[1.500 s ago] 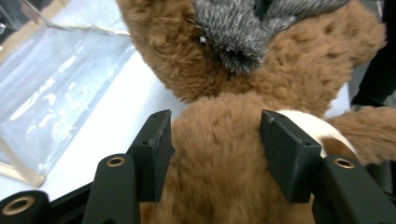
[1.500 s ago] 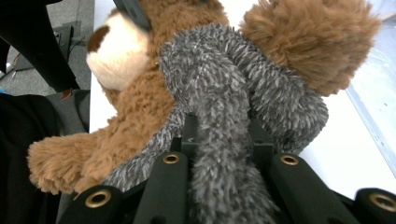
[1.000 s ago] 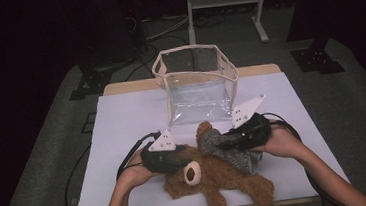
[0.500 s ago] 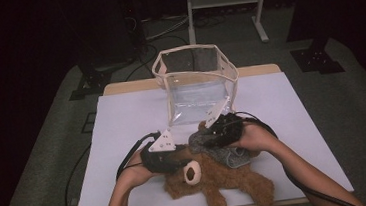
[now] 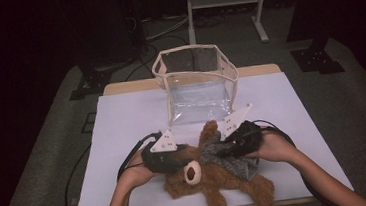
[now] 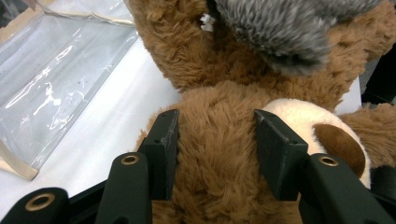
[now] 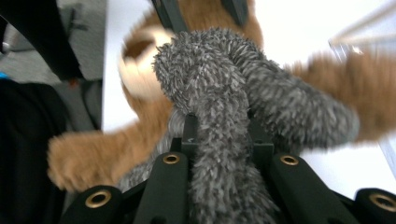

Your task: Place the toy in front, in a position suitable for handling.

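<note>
Dark room surrounds a white table (image 5: 123,133), where a brown teddy bear (image 5: 213,185) lies on its back near the front edge. At left, the left gripper (image 5: 161,157) pinches the bear's head between its jaws; the plush bulges between the pads (image 6: 164,144). At right, the right gripper (image 5: 239,140) clamps a grey fuzzy scarf (image 7: 224,140) that lies across the bear's chest. Behind them a clear bag (image 5: 197,89) stands open with nothing visible inside. I judge the work is at an early stage: the scarf is not yet arranged, and the bear is not in the bag.
</note>
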`<state>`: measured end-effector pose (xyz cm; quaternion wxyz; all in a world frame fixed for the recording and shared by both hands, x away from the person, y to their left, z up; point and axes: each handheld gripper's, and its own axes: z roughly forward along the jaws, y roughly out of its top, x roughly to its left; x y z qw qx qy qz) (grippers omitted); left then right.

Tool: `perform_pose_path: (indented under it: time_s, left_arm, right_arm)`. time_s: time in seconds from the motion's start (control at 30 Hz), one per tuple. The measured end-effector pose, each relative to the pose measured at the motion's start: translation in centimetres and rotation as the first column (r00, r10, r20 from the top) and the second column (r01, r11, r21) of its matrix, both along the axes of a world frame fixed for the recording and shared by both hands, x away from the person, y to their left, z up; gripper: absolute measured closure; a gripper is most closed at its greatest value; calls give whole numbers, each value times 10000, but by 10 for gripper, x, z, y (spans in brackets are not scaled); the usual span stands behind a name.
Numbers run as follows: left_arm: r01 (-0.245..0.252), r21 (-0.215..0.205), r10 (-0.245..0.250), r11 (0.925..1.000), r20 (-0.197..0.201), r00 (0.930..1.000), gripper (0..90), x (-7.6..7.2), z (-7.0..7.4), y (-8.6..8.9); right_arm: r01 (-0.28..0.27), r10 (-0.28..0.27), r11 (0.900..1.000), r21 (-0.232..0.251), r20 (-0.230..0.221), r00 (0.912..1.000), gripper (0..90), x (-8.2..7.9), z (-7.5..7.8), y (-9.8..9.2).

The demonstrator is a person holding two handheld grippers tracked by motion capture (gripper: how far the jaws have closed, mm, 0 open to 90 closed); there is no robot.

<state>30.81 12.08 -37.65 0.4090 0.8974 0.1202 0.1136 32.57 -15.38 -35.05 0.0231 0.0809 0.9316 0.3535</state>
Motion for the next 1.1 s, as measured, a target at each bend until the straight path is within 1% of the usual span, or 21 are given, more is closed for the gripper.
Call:
perform_pose_path:
  time_s: [0.03,0.07,0.1,0.23,0.3,0.33,0.37,0.4,0.43,0.47,0.53,0.57,0.63,0.67,0.73,0.77,0.8,0.9,1.0,1.03,1.1]
  left_arm:
    - [-51,-36,51,10000,17,10000,520,0,0,-1]
    - [-42,40,41,10000,76,10000,519,0,1,-1]
    - [3,96,-5,10000,187,9998,516,0,2,0]
    - [39,-136,-34,9999,358,9994,488,-2,14,9]
    - [205,-433,-192,9989,305,9994,478,-6,20,13]
    - [380,-463,-368,9982,262,9990,472,-7,23,14]
    - [573,-606,-563,9965,183,9982,463,-8,23,14]
    - [871,-665,-867,9940,85,9962,460,-10,24,13]
    - [992,-675,-992,9928,37,9951,457,-10,23,12]
    - [1073,-581,-1076,9925,-10,9942,457,-11,20,8]
    - [902,-62,-902,9959,79,9959,455,-9,13,2]
    - [736,66,-737,9973,141,9972,456,-7,10,0]
    - [511,183,-515,9985,203,9985,466,-5,7,0]
    - [403,169,-406,9990,207,9990,467,-4,5,0]
    - [343,181,-347,9992,240,9991,467,-4,5,-1]
    - [296,263,-304,9992,288,9991,467,-4,5,-1]
    - [287,314,-297,9991,329,9990,467,-4,4,-2]
    - [198,242,-205,9995,298,9993,466,-2,3,-2]
    - [159,187,-164,9997,273,9995,466,-2,2,-2]
    - [153,177,-158,9997,268,9995,466,-2,2,-2]
    - [147,200,-152,9997,259,9995,465,-1,2,-2]
  right_arm:
    - [162,-158,9996,250,-160,9997,745,0,-3,-7]
    - [273,-266,9989,385,-204,9994,745,1,-5,-14]
    - [436,-426,9979,471,-233,9988,745,2,-6,-19]
    - [775,-754,9948,661,-327,9966,745,7,-9,-33]
    - [938,-912,9928,745,-373,9951,745,12,-11,-36]
    - [1000,-975,9922,748,-360,9946,745,14,-11,-37]
    - [1107,-1081,9907,793,-367,9935,745,18,-12,-39]
    - [1290,-1258,9882,825,-435,9911,745,21,-13,-40]
    - [1433,-1398,9858,873,-446,9892,745,26,-15,-41]
    - [1552,-1511,9836,917,-503,9872,745,29,-15,-41]
    - [1720,-1659,9793,1068,-637,9841,745,32,-16,-42]
    - [1682,-1615,9791,1148,-653,9847,745,31,-15,-43]
    - [1638,-1589,9790,1214,-493,9861,745,25,-12,-45]
    - [1648,-1606,9783,1252,-431,9861,745,22,-11,-48]
    - [1740,-1698,9751,1378,-417,9846,745,13,-10,-59]
    - [1815,-1768,9726,1451,-446,9832,744,10,-11,-64]
    - [1916,-1851,9685,1592,-544,9812,744,6,-14,-72]
    - [2234,-2134,9578,1808,-733,9742,744,-6,-27,-90]
    - [2581,-2401,9485,1835,-1146,9640,744,-14,-46,-105]
    - [2714,-2485,9442,1864,-1374,9588,744,-17,-53,-110]
    - [2788,-2557,9461,1647,-1487,9553,744,-19,-61,-114]
